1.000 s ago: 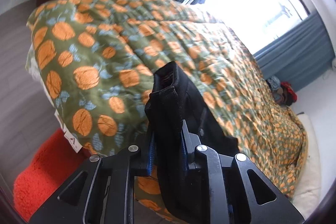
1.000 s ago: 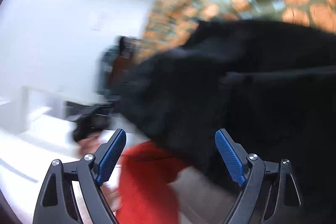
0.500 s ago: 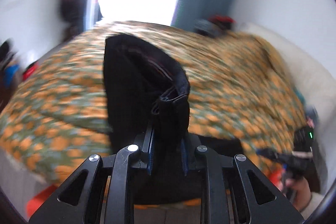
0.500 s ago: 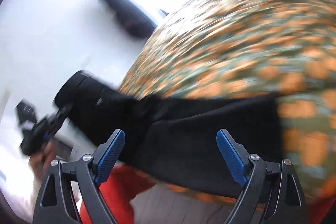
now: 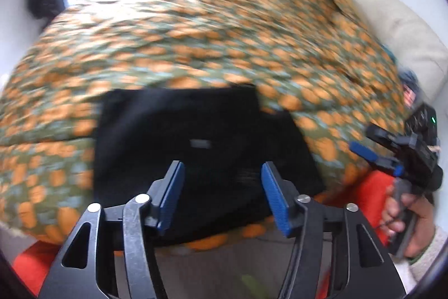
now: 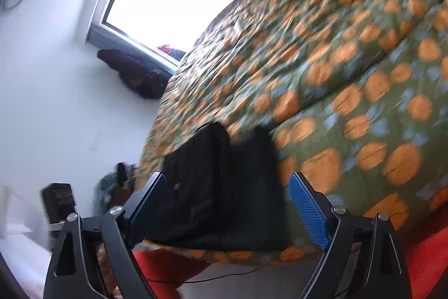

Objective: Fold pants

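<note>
Pants (image 5: 196,131), black and already folded into a compact, roughly rectangular bundle, lie on a green quilt (image 5: 224,32) printed with orange fruit, close to the bed's near edge. Seen from the left wrist camera, the bundle sits just ahead of and below the left gripper (image 5: 222,195). Its blue-padded jaws are opening, and nothing is between them; the cloth lies beyond the fingertips, not pinched. A small pale label shows near the middle of the top layer.

To the right of the left gripper, the right gripper (image 5: 375,156) appears, carried in a hand (image 5: 406,212) with a pale sleeve cuff. From the right wrist view, that right gripper (image 6: 224,203) stands with its jaws wide apart and empty, and the pants (image 6: 224,187) lie directly ahead of it, partly between the lines of its two fingers but apart from the pads. Here the bundle's far end looks uneven, with two rounded humps rising from it.

A red rug (image 6: 428,265) covers the floor below the bed edge. A bright window (image 6: 168,4) fills the far wall.

Judged from this, the fold has just been laid down and the step in hand is the release. To do it well, both grippers should draw straight back without snagging the top layer. If the humps mean the layers are misaligned, a light press or nudge at that end would square the edges. The bundle lies near the quilt's edge, so any push should go away from it. Both views are blurred, so fine detail of seams is unclear.
</note>
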{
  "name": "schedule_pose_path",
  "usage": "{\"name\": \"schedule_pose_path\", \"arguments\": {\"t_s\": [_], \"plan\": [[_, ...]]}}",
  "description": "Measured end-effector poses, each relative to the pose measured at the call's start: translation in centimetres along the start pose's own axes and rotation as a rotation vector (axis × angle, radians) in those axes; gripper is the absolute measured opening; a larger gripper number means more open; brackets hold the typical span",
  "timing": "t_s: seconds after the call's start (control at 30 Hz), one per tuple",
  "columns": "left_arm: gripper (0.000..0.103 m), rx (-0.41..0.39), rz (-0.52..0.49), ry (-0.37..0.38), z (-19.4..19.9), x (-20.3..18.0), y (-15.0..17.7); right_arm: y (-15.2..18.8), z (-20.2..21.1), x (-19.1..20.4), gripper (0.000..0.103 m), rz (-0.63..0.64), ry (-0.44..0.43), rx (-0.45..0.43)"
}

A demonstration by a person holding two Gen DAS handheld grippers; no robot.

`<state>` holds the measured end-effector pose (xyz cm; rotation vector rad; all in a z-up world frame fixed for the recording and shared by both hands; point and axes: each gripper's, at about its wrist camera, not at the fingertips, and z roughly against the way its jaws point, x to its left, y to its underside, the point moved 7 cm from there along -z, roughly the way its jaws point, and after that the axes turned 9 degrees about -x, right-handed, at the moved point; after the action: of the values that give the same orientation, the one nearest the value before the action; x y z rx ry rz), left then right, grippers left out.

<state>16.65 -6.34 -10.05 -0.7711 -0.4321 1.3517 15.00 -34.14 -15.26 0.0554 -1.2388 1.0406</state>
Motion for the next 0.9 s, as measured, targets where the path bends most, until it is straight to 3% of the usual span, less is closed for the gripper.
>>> {"name": "schedule_pose_path", "arguments": {"t_s": [0.03,0.1,0.13,0.23,0.37,0.47,0.7,0.73,0.8,0.9], "plan": [[0.062,-0.011,0.024,-0.031,0.2,1.9,0.0,0.4,-0.6,0.5,0.089,-0.018,-0.043,0.031],[0.061,-0.028,0.06,-0.122,0.7,5.8,0.6,1.8,-3.7,2.0,0.088,-0.071,-0.169,0.181],[0.06,-0.028,0.075,-0.161,0.6,7.4,1.2,2.3,-4.8,2.4,0.087,-0.079,-0.18,0.229],[0.054,-0.003,0.118,-0.214,0.0,10.4,3.3,3.3,-8.5,3.0,0.079,-0.002,-0.139,0.344],[0.052,0.037,0.133,-0.215,-1.2,11.4,5.5,4.7,-12.6,2.9,0.071,0.094,-0.071,0.523],[0.052,0.051,0.138,-0.202,-1.8,11.5,6.4,5.4,-13.8,2.8,0.066,0.172,-0.024,0.609],[0.052,0.064,0.127,-0.186,-2.6,11.1,7.0,6.9,-15.9,2.8,0.065,0.274,0.0,0.741],[0.052,0.068,0.128,-0.189,-2.6,11.2,7.0,7.0,-16.2,2.9,0.06,0.28,-0.001,0.739],[0.052,0.07,0.132,-0.194,-2.3,11.4,6.6,7.1,-16.2,3.3,0.027,0.335,0.024,0.726],[0.052,0.043,0.158,-0.208,-0.7,12.1,5.2,6.4,-15.1,5.6,0.022,0.372,-0.025,0.682]]}}
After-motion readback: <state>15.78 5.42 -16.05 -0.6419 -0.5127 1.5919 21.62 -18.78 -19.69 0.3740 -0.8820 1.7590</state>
